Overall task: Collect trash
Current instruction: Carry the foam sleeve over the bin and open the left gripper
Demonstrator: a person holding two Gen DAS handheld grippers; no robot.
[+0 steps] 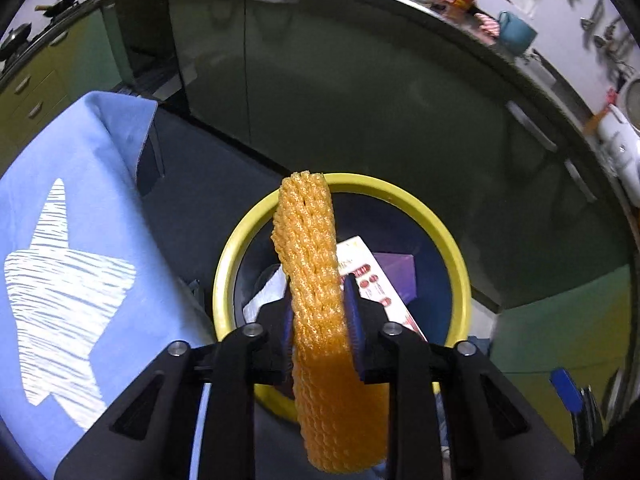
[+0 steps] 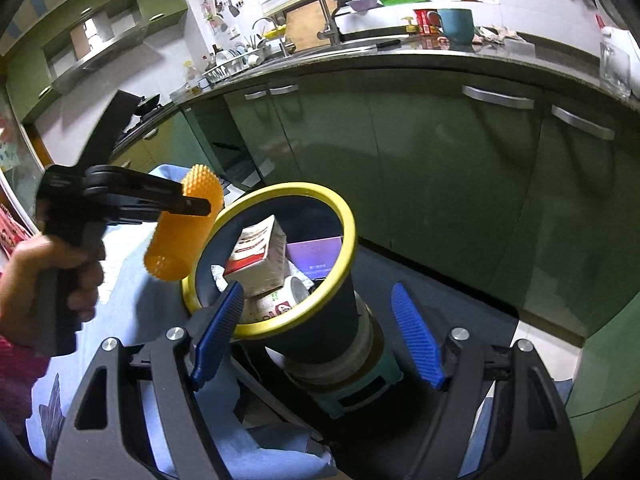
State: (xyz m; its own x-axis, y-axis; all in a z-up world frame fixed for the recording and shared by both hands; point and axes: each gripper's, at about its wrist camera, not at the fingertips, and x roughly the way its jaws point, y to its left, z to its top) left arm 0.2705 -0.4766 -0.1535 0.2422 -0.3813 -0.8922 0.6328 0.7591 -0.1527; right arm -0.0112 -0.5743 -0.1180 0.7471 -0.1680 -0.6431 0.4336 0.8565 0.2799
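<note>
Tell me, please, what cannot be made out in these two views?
- Left wrist: the orange foam net hides much of the bin's contents.
- Left wrist: the net's lower end is cut off by the tool's body.
- Right wrist: the purple box's print is too small to read.

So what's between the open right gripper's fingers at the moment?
Nothing gripped. In the right wrist view the right gripper stands open, with the yellow-rimmed bin seen through the gap. The left gripper holds the orange foam net beside the rim.
</note>
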